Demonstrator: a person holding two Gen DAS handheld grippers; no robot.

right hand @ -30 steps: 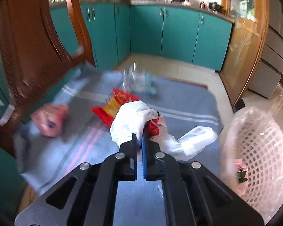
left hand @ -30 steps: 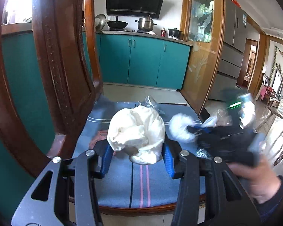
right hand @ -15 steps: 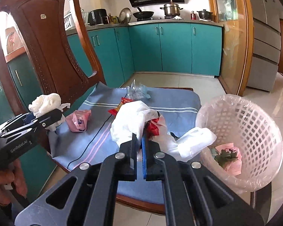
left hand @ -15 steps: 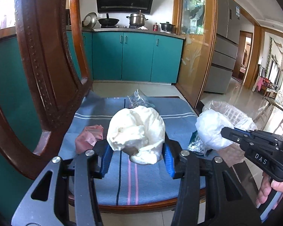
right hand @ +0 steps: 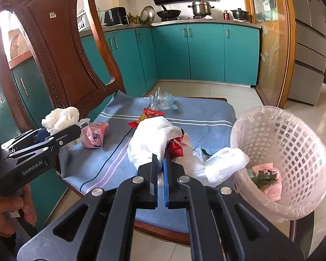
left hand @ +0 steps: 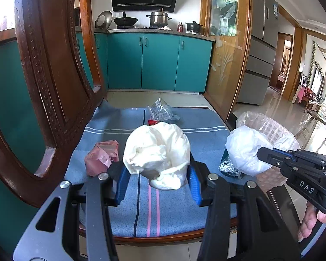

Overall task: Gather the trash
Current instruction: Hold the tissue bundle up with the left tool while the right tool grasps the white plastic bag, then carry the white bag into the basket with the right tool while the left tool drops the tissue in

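Observation:
My left gripper (left hand: pixel 157 181) is shut on a crumpled white paper wad (left hand: pixel 156 150), held just above the blue striped cushion (left hand: pixel 141 206) of a wooden chair. In the right wrist view that left gripper (right hand: pixel 75 131) and the wad (right hand: pixel 62 117) are at the left. My right gripper (right hand: pixel 160 159) is shut on a white plastic bag (right hand: pixel 150 137) with a red scrap caught in it. The bag's tail hangs toward a white lattice basket (right hand: pixel 293 130) with a plastic liner. From the left wrist view, the right gripper (left hand: pixel 261 154) holds the bag (left hand: pixel 243 150) by the basket (left hand: pixel 269 126).
On the cushion lie a pink crumpled wrapper (left hand: pixel 102 156), a clear plastic wrapper (left hand: pixel 160 111), a red and yellow snack wrapper (right hand: pixel 147 115) and a silver foil wrapper (left hand: pixel 228 167). The chair's carved back (left hand: pixel 54 76) rises at the left. Pink and green scraps lie inside the basket.
My right gripper has carried the white bag off the middle of the cushion to the right, beside the basket, and has now settled. The left gripper still holds the wad, nearly still.

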